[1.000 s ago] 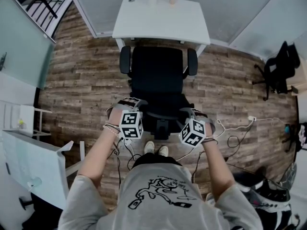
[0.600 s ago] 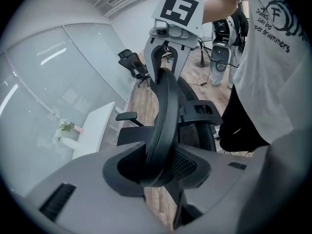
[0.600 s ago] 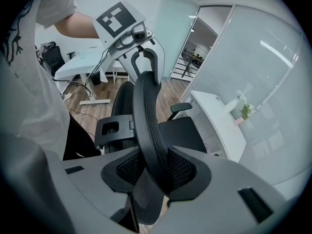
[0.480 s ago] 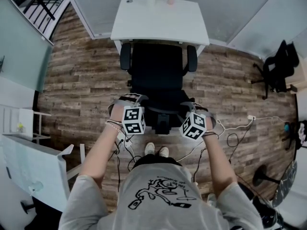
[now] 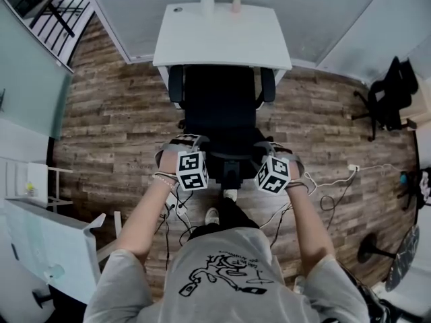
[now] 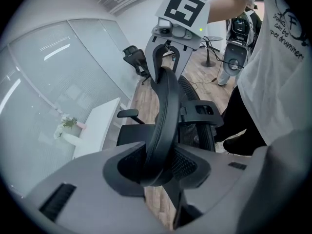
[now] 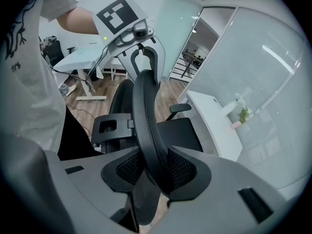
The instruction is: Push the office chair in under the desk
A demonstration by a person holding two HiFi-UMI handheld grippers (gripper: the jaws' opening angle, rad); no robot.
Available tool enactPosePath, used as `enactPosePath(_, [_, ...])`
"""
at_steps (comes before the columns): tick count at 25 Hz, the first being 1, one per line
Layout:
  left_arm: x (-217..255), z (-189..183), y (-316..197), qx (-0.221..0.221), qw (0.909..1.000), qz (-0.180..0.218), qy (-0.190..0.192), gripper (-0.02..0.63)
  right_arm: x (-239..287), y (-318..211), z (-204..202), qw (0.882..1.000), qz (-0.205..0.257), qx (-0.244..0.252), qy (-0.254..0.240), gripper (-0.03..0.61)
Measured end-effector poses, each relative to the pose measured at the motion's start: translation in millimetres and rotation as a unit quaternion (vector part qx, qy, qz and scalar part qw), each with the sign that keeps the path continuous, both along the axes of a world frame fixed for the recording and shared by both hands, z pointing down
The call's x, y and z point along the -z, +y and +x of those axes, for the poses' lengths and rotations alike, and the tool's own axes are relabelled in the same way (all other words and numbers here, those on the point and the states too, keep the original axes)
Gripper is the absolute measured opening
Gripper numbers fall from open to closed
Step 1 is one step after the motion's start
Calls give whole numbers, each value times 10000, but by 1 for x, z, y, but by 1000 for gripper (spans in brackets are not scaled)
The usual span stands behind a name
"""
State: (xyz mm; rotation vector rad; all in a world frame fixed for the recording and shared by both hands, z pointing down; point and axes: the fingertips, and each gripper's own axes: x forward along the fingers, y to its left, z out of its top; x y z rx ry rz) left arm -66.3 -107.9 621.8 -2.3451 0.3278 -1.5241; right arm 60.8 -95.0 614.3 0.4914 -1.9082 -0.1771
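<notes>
Office chair (image 5: 221,106) stands on the wood floor (image 5: 114,120) facing the white desk (image 5: 222,39). Its seat front is at the desk's near edge and appears only just to pass beneath it. Most of the seat and both armrests (image 5: 176,83) lie outside. Judgement: the task is under way, not complete.

Backrest rim (image 6: 163,106), the top edge nearest the person, is taken at two places. Left tongs (image 6: 158,167) are partly closed on its left end, with the rim seated between the mesh-faced pads. Right tongs (image 7: 156,172) are partly closed on its right end in the same way. Neither pair is empty and neither is fully shut. The paired hold, one on each side of the centre line, appears chosen so that a push runs straight and the chair neither swivels nor veers. Both tongs point steeply down onto the rim.

Not verifiable:
- The base and castors, which are concealed under the seat and by the person's legs in the head view.
- The clearance between the armrests and the desk's underside.
- Whether anything lies under the desk.

Each gripper view is filled at the bottom by the tongs' own body, which cuts off the lower backrest. Two small vases (image 5: 207,2) stand at the desk's far edge, their plants cropped by the frame.
</notes>
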Motion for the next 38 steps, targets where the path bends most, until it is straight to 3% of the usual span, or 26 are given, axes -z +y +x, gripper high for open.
enactPosePath(18, [2, 24, -67, 88, 10000, -12, -34, 132, 1, -72, 24, 9996, 141, 245, -8, 155])
enactPosePath(38, [1, 26, -155, 213, 9996, -72, -168, 132, 0, -161, 27, 9994, 42, 332, -48, 156])
